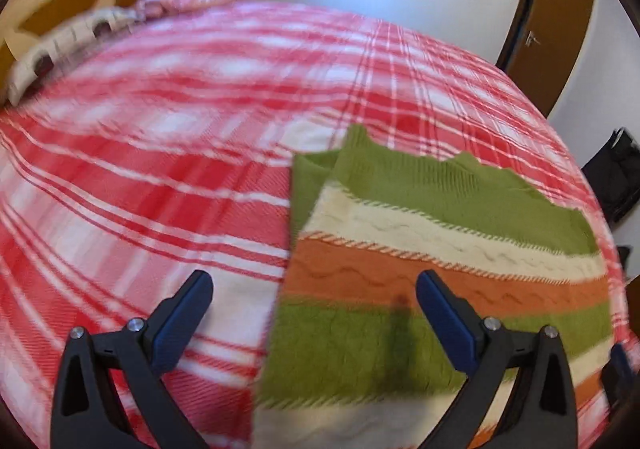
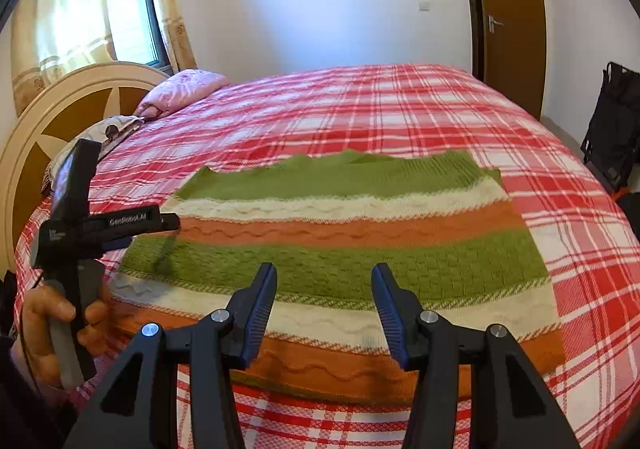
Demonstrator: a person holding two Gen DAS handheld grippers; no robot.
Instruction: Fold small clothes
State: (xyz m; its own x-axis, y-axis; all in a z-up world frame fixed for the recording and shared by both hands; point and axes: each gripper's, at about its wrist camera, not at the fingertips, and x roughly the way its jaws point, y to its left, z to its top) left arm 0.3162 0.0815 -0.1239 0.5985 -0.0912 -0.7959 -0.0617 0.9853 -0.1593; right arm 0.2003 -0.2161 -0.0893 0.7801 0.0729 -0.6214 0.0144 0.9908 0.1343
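Note:
A knitted sweater with green, cream and orange stripes (image 2: 340, 233) lies flat on the red-and-white plaid bed (image 2: 360, 113). It also shows in the left wrist view (image 1: 432, 249), where its left edge runs between the fingers. My left gripper (image 1: 314, 291) is open and empty, low over the sweater's left edge; the view is blurred. From the right wrist view the left gripper (image 2: 168, 223) hovers at the sweater's left side, held in a hand. My right gripper (image 2: 324, 289) is open and empty above the sweater's near stripes.
A pink pillow (image 2: 184, 89) and a patterned pillow (image 2: 112, 129) lie at the curved cream headboard (image 2: 60, 109) on the left. A brown door (image 2: 512, 21) stands at the far right. A black rack (image 2: 612, 137) stands beside the bed's right side.

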